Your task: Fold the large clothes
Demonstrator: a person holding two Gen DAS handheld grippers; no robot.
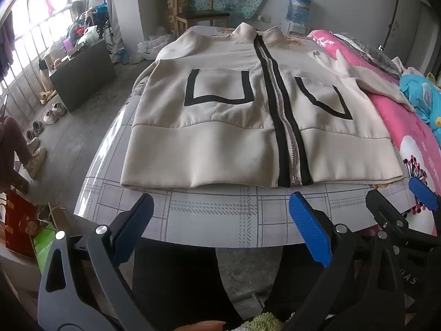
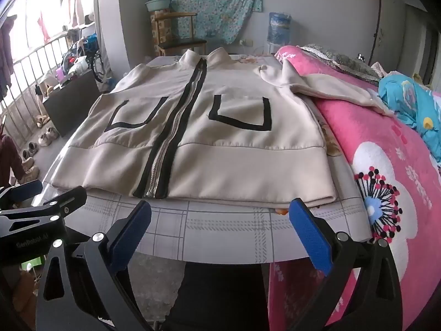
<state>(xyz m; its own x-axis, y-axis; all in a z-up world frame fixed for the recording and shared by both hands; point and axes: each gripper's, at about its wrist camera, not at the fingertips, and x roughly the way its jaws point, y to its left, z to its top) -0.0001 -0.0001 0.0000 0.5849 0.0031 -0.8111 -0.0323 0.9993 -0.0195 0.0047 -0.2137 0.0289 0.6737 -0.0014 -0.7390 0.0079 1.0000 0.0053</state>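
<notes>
Two tongs sit wide apart with nothing between them: my left tongs [image 1: 220,229] and right tongs [image 2: 220,231], low in each frame, short of the bench [image 1: 220,215] edge. I see the beige jacket [image 1: 234,115] spread flat mid-frame, zipped, collar far, one sleeve draped at right onto the pink blanket [image 2: 386,149].

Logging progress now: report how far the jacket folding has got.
Done: the beige jacket lies flat, zipped, front up on the table. In hand: nothing; left gripper and right gripper are open, short of the hem. Left: every fold; the right sleeve sprawls onto the pink blanket.
</notes>
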